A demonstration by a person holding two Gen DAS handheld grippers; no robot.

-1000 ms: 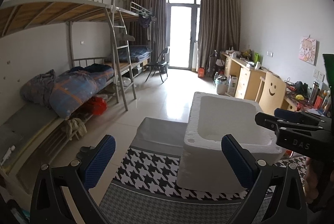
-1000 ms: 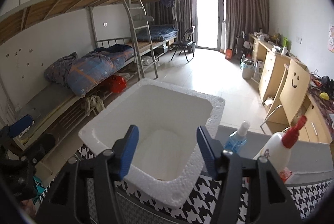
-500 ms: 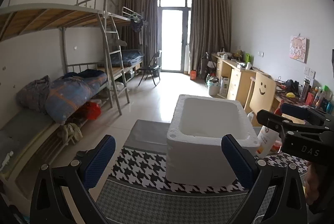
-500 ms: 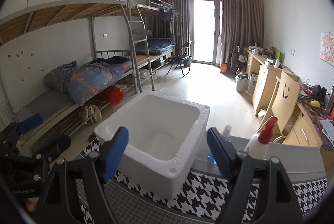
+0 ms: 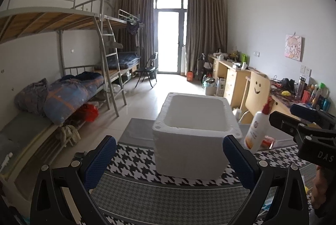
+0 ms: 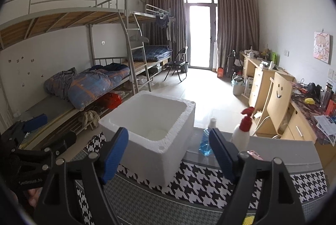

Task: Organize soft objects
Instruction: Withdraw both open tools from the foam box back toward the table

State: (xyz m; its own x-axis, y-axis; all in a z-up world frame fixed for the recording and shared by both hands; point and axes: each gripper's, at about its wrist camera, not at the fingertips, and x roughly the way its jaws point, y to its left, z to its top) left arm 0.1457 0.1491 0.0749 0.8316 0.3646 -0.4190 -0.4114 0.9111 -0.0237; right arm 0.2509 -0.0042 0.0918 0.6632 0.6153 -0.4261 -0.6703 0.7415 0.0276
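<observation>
A white foam box (image 5: 193,137) stands open and looks empty on the houndstooth cloth (image 5: 134,153) of the table; it also shows in the right wrist view (image 6: 155,130). My left gripper (image 5: 169,160) is open and empty, held back from the box's near side. My right gripper (image 6: 169,154) is open and empty, also short of the box, and shows at the right edge of the left wrist view (image 5: 304,128). No soft object is clearly in view.
A white spray bottle with a red trigger (image 6: 241,130) and a blue liquid bottle (image 6: 206,141) stand right of the box. A bunk bed with bedding (image 6: 92,84) runs along the left wall. Desks and a smiley chair (image 6: 277,103) stand at the right.
Both grippers have pulled back from the foam box, which now appears smaller and farther away. The right gripper's jaws have opened wider. The bottles came into the left wrist view.
</observation>
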